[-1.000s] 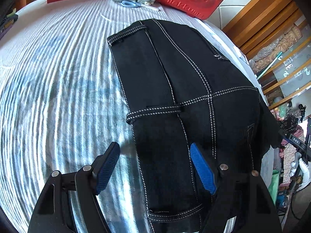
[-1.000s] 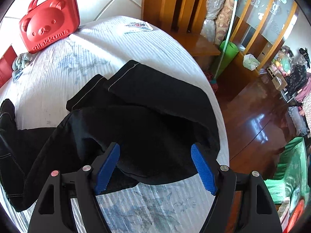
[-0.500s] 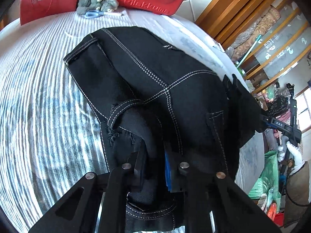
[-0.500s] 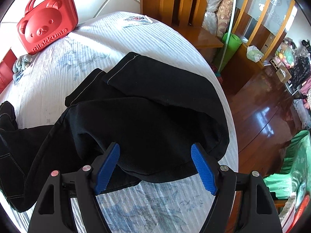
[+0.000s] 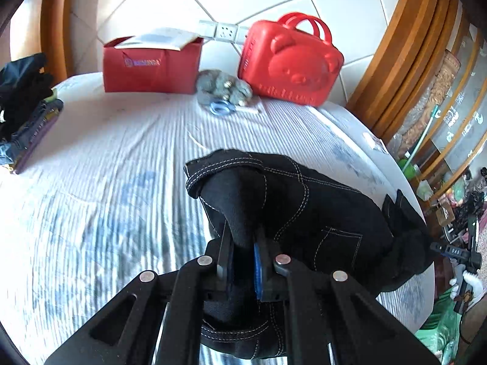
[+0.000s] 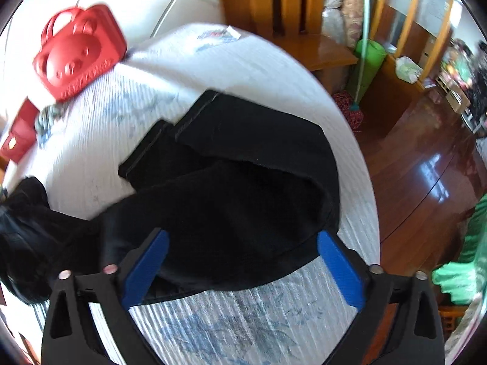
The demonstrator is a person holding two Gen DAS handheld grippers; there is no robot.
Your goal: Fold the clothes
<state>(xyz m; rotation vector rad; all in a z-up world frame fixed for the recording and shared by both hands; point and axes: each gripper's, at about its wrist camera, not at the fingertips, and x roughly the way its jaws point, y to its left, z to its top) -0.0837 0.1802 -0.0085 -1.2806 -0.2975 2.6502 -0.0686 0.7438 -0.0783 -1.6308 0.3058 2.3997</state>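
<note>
A bunched fold near the waistband of the black jeans (image 5: pixel 304 213) is pinched between the pressed-together jaws of the left gripper (image 5: pixel 242 261) and raised off the striped bedsheet (image 5: pixel 106 182). The right gripper (image 6: pixel 240 270) is held with jaws spread over the leg fabric, gripping nothing. The legs are seen lying overlapped further along the bed. For a clean fold, the lifted end should be carried evenly, with seams kept aligned. Beyond, a red bear case (image 5: pixel 289 64) is seen.

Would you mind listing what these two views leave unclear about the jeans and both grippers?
- Left wrist view: the left gripper is shut on the black jeans; bunched cloth hides its fingertips.
- Right wrist view: the right gripper is open; motion blur hides whether its pads touch the cloth.
- Red bear case: lettering too blurred to read.
</note>
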